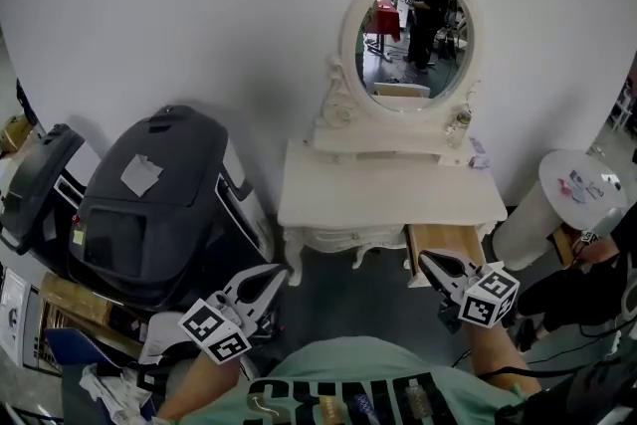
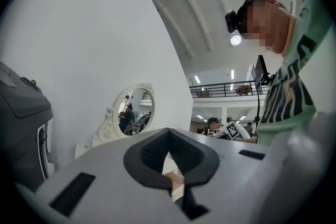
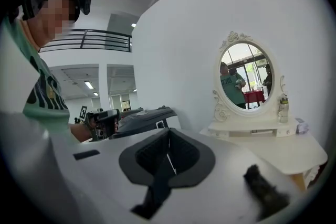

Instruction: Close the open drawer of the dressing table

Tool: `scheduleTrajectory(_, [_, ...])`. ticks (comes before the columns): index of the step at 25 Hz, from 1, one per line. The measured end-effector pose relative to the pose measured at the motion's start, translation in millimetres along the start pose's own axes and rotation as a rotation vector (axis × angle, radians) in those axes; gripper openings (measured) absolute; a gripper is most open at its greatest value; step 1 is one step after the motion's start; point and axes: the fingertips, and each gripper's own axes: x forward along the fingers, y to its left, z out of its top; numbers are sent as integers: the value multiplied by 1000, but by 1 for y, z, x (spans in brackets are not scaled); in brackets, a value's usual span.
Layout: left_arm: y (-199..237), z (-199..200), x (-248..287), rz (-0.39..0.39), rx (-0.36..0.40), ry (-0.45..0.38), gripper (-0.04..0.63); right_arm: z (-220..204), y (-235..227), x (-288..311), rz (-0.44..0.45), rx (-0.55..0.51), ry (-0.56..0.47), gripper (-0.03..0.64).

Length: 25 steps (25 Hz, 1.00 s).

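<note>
Only the head view shows the drawer (image 1: 444, 236) plainly. It is a pale wood box pulled out from under the right front of the white desk (image 1: 388, 192), with its inside open to the camera. The desk stands against the white wall, with an oval mirror (image 1: 413, 35) in a carved frame rising from a low shelf at its back. The drawer's wood tone stands out against the white desk top and the curved legs. In that view the tip of the right tongs (image 1: 426, 258) lies over the near edge of the drawer, though contact cannot be judged. The left tongs (image 1: 282, 272) hang over the dark floor, left of the desk and beside a large black machine (image 1: 159, 204).

The two gripper views look along the tongs instead and take in a high ceiling with lamps, a railing and the person's striped shirt. The right gripper view shows that pair pressed together with only a thin slit between the dark pads, holding nothing. It also shows a small bottle (image 3: 283, 107) on the shelf by the mirror. The left gripper view shows those tips meeting too, empty, with the mirror off to the left beyond them
</note>
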Motion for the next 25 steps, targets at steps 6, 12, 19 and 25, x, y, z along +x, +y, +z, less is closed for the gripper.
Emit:
scheduleTrajectory(6, [23, -9, 28, -13, -25, 20, -2, 4, -31, 19, -8, 18, 16, 11])
scheduleTrajectory(12, [34, -5, 83, 21, 11, 28, -2, 17, -87, 43, 72, 27, -1, 11])
scheduleTrajectory(19, [43, 12, 145, 139, 59, -8, -2, 75, -159, 67, 194, -68, -45, 12])
scheduleTrajectory(25, [44, 2, 222, 123, 55, 14, -2, 75, -232, 60, 199, -24, -67, 11])
